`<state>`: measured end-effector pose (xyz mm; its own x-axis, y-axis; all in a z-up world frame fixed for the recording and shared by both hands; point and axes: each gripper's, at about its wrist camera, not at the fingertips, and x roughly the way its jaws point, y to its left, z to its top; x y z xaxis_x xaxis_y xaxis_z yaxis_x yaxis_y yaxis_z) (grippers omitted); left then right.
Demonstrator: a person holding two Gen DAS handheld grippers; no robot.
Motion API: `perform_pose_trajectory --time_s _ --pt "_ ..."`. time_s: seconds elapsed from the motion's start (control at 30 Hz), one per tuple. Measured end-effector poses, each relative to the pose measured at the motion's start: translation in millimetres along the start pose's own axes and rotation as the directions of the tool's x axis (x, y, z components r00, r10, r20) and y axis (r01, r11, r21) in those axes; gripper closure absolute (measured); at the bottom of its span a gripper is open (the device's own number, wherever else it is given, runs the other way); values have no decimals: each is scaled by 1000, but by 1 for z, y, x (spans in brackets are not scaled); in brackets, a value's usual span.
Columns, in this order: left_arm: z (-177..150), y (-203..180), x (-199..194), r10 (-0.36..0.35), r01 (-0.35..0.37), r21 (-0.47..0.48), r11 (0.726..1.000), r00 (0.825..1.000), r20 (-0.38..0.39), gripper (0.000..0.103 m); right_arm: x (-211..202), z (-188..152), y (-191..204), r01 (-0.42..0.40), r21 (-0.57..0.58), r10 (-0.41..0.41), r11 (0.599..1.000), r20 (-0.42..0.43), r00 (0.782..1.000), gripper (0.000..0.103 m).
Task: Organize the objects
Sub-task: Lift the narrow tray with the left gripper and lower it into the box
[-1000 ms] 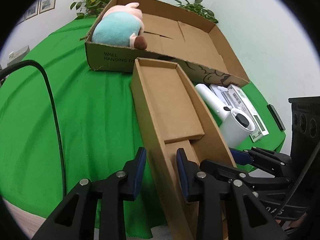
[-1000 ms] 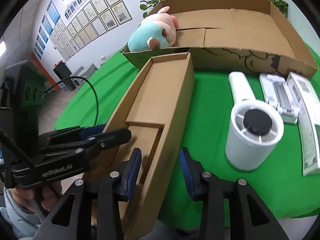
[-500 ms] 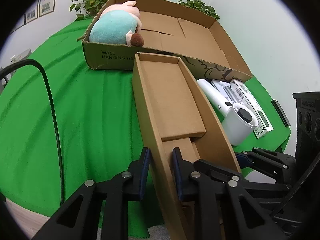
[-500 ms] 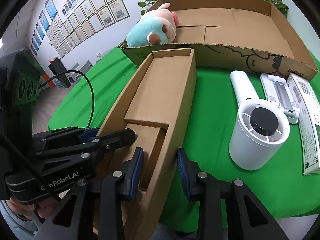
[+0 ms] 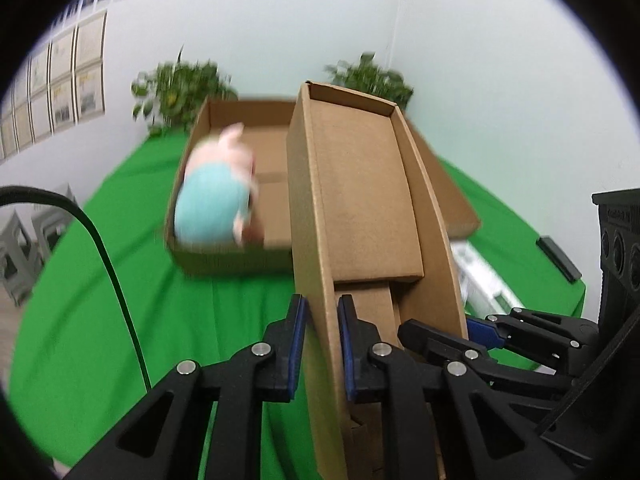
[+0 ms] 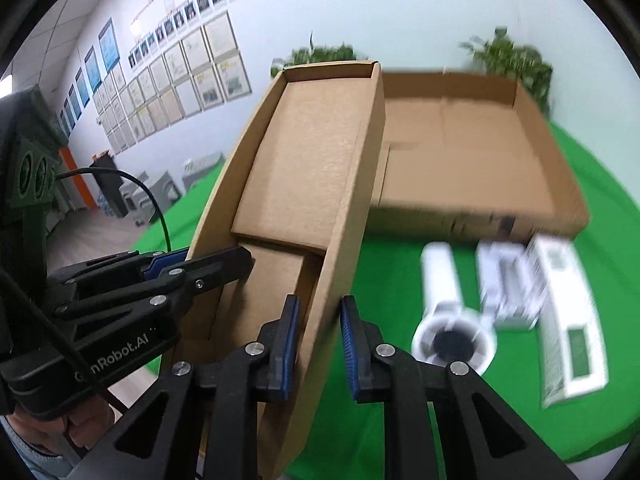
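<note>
While the left gripper (image 5: pixel 322 334) and right gripper (image 6: pixel 318 334) each clamp one long wall of the narrow cardboard tray (image 5: pixel 360 200), it hangs tilted above the green table (image 5: pixel 92 280); its near end is cut off; the plush toy (image 5: pixel 216 196) in the large box (image 6: pixel 460 160) is blurred.

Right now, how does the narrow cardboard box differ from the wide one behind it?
The narrow box is long and slim; the wide box is broad and shallow. The narrow box is tilted up off the green cloth, its side walls clamped by the left gripper and right gripper; the wide box lies flat. The wide box holds a plush toy; the narrow box holds nothing loose. Both are open-topped brown cardboard.
</note>
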<state>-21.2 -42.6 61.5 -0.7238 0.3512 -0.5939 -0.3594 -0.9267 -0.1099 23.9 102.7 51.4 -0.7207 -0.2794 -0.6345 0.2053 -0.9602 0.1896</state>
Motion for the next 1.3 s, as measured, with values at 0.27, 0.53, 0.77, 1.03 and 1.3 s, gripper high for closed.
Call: perform_pose_trajectory --time_s 0.27,0.53,0.77,1.03,1.3 --pt "76 -18 -11 -6 -8 81 997 986 168 88 -35 75 -11 50 -38 -42 998 180 983 87" --pt "165 -18 3 4 -33 112 993 970 243 87 -49 170 -13 102 -100 -75 990 245 966 87" --pt "215 -9 48 21 -41 104 994 983 183 87 -17 251 -30 104 -109 -81 989 194 978 87" --pt "206 1 114 87 -91 94 991 995 55 88 70 269 -64 59 -74 -55 996 65 996 87" --pt "184 18 184 127 -119 84 989 987 -100 88 164 250 -103 15 -11 -16 1000 -55 998 88"
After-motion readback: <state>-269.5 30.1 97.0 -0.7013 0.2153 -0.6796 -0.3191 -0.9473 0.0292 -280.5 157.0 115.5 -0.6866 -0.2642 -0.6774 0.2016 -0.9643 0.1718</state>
